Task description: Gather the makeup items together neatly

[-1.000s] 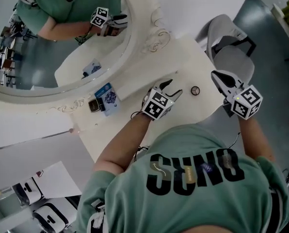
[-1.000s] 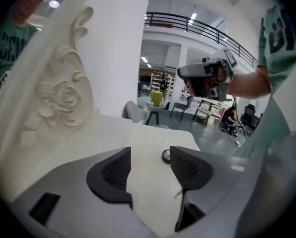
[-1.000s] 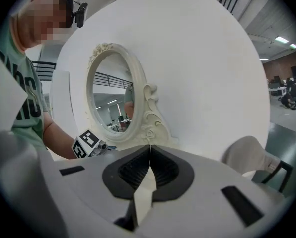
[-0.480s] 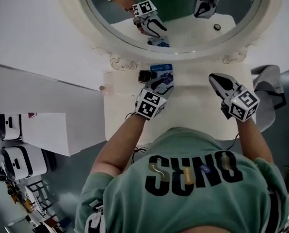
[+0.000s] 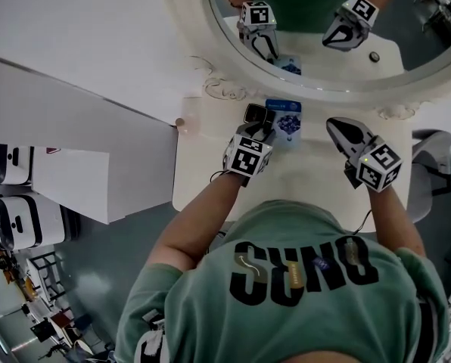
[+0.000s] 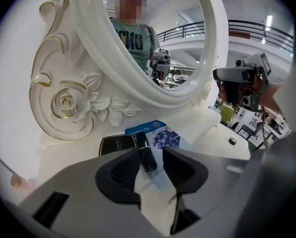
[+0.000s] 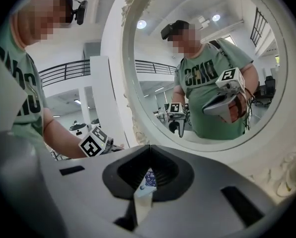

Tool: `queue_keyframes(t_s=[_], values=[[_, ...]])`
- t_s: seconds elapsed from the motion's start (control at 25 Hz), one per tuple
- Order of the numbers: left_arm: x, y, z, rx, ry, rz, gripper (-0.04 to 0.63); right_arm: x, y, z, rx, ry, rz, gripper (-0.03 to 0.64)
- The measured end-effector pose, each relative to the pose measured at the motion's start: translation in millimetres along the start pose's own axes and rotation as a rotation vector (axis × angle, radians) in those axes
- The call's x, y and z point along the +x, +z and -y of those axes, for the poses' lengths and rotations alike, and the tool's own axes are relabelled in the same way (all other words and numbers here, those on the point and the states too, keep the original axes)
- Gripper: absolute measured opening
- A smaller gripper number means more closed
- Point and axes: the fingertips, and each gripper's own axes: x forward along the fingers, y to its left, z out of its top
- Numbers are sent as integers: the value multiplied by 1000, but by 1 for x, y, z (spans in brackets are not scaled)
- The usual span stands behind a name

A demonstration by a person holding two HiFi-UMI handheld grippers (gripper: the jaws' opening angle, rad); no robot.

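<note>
Compact (image 6: 117, 144), black and flat, lies leftmost, near the mirror frame (image 6: 68, 103). Dark tube (image 6: 147, 155) sits just right of it on the blue packet (image 6: 158, 135), long axis near-to-far toward the mirror, plain only in the left gripper view. Left gripper (image 6: 153, 158) is part open, jaws just been closing, tube between them, possibly brushing the left pad. Right gripper (image 7: 149, 151) is closed, empty, right of the packet.

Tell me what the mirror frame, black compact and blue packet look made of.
Mirror frame: probably painted resin or wood, glossy white with gilt edging on carved roses.
Black compact: likely hard plastic, glossy, with gold lettering.
Blue packet: thin printed foil or plastic film, flat, shiny.
</note>
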Motion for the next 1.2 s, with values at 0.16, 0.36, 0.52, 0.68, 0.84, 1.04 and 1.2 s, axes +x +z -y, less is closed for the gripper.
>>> queue_keyframes(t_s=[0.16,0.36,0.52,0.68,0.84,1.04,1.2], values=[[12,-5,-3,-9,26,-28,142,-4,-6,9,15,-16,-8,-5],[18,-6,-8,31,81,-42,94,-15,-13,18,29,-44,-15,-5],[17,-8,-7,7,95,-43,94,-23,-12,22,34,-55,-6,-5],[12,-12,-9,-10,139,-20,97,-28,-13,24,39,-59,3,-5],[11,-16,-14,-33,162,-19,121,-31,-17,21,42,-58,2,-5],[14,-13,-12,-54,151,-31,123,-36,-18,16,38,-60,2,-5],[8,-11,-5,-63,143,-20,126,-46,-17,15,38,-73,11,-5]])
